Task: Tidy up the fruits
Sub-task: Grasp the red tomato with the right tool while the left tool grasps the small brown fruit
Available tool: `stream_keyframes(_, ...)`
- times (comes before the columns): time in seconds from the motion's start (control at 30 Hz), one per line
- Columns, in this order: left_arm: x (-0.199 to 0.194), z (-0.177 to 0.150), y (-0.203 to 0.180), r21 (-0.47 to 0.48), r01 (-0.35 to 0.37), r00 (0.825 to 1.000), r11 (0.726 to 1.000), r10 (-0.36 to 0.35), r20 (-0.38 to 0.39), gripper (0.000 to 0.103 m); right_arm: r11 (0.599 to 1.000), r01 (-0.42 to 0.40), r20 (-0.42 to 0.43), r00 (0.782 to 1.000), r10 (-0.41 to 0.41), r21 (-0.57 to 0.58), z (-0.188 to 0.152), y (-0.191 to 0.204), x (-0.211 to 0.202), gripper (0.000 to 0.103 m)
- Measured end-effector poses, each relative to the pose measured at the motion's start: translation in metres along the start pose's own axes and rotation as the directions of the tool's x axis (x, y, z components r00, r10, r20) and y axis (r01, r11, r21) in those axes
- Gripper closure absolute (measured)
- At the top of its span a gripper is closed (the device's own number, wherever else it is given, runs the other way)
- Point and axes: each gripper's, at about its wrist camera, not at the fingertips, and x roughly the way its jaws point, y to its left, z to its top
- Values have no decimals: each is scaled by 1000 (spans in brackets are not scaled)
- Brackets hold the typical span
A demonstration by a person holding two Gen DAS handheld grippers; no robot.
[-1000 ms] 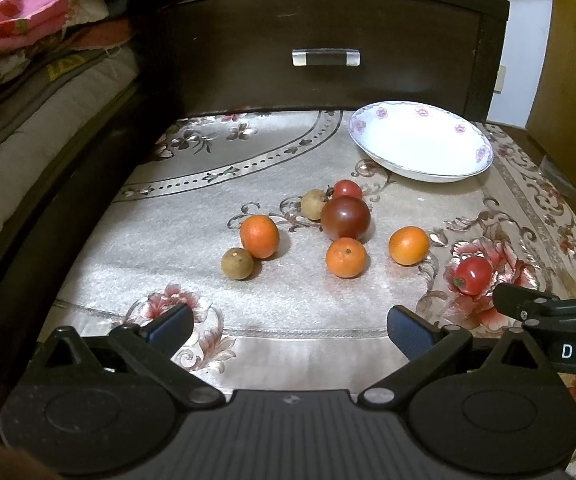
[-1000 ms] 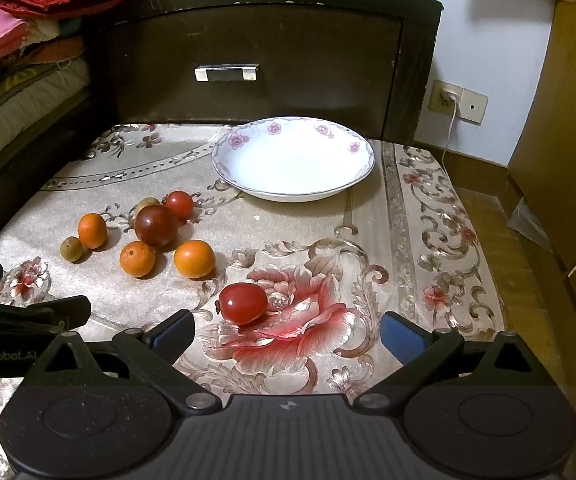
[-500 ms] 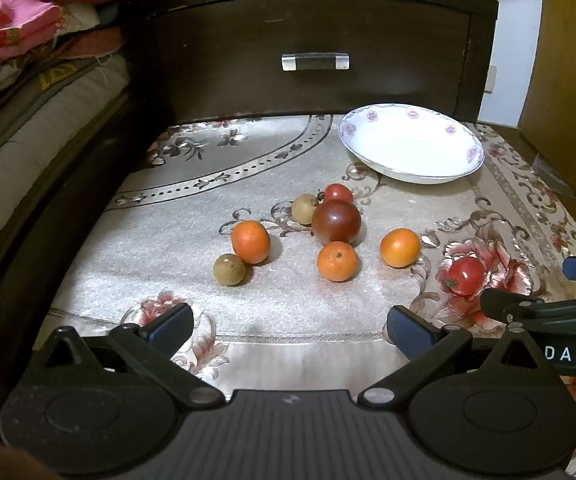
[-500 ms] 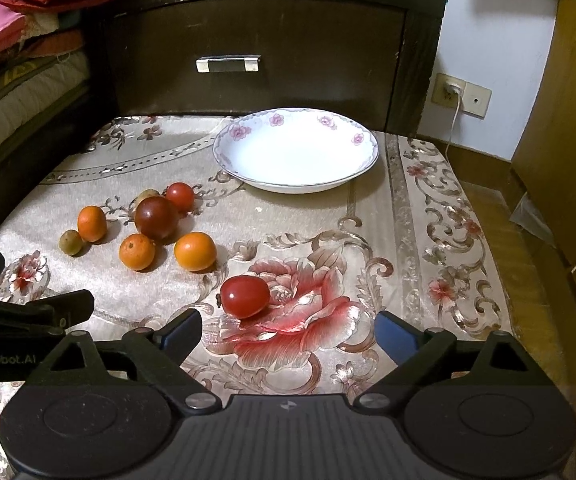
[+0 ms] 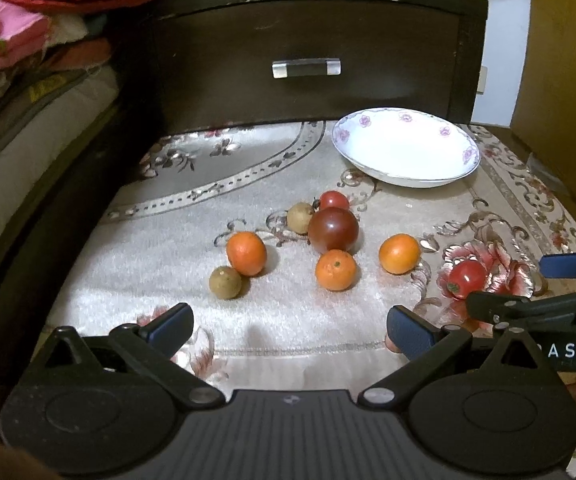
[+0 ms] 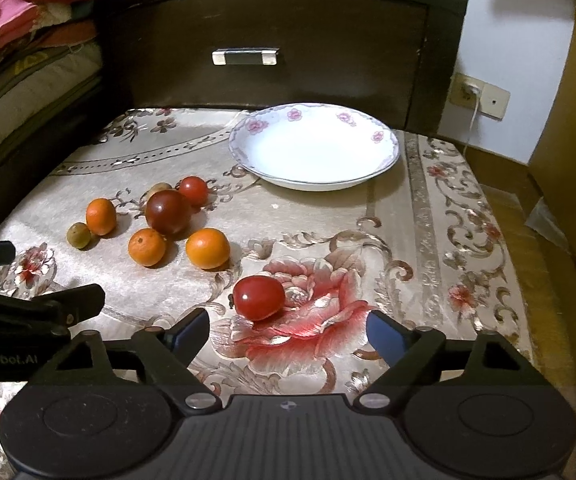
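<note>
Right gripper [image 6: 288,330] jaws have just been closing, still apart with nothing between them, red tomato [image 6: 259,297] just ahead, well short of the white bowl [image 6: 315,148]; left gripper [image 5: 288,326] open, empty; risk: tomato rolls off an off-centre pinch.

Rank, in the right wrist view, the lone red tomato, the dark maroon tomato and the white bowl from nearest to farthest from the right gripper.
From the right gripper, jaws open and just been closing, nothing between them:
1. Lone red tomato, just ahead on the rose pattern.
2. Dark maroon tomato, further back to the left, among the oranges.
3. White bowl, at the back near the drawer.
</note>
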Motion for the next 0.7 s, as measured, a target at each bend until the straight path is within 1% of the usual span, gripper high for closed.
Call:
stream_keyframes(0.1, 6, 1, 0, 5, 12, 1000, 1000, -12, -3, 0, 1000, -21, -4, 1000, 21, 2, 3, -2, 4, 25)
stream_keyframes(0.2, 12, 1, -2, 20, 14, 1000, 1000, -14, -14, 0, 999, -47, -8, 999, 47, 1, 6, -5, 10, 29)
stream_keyframes(0.3, 17, 2, -5, 50, 10, 1000, 999, -10, -9, 0, 998, -70, -15, 997, 70, -5, 8, -6, 16, 34)
stream_keyframes(0.37, 21, 3, -5, 66, 5, 1000, 998, -5, -1, 0, 997, -76, -25, 997, 75, -22, 10, -4, 22, 41)
stream_keyframes(0.4, 22, 3, -4, 69, 5, 1000, 998, -5, -2, 0, 997, -78, -31, 997, 77, -30, 10, -4, 25, 43)
stream_keyframes(0.43, 25, 4, -3, 66, 8, 1000, 998, -7, -4, 0, 996, -81, -39, 996, 79, -34, 10, -3, 27, 47)
stream_keyframes(0.47, 27, 5, -1, 58, 12, 1000, 998, -12, -7, 1, 996, -83, -48, 995, 82, -38, 11, -3, 30, 54)
stream_keyframes(0.5, 30, 6, 2, 50, 16, 1000, 999, -15, -12, 3, 996, -84, -57, 995, 81, -41, 11, -2, 33, 57)
stream_keyframes(0.53, 32, 7, 5, 38, 18, 1000, 999, -17, -16, 5, 995, -91, -63, 994, 88, -43, 11, -2, 35, 55)
stream_keyframes(0.67, 40, 13, 18, -10, 10, 1000, 1000, -11, -18, 13, 991, -103, -65, 993, 98, -81, 13, 4, 36, 68)
stream_keyframes(0.7, 41, 14, 22, -24, 9, 1000, 1000, -9, -19, 17, 991, -107, -67, 993, 102, -82, 13, 4, 36, 70)
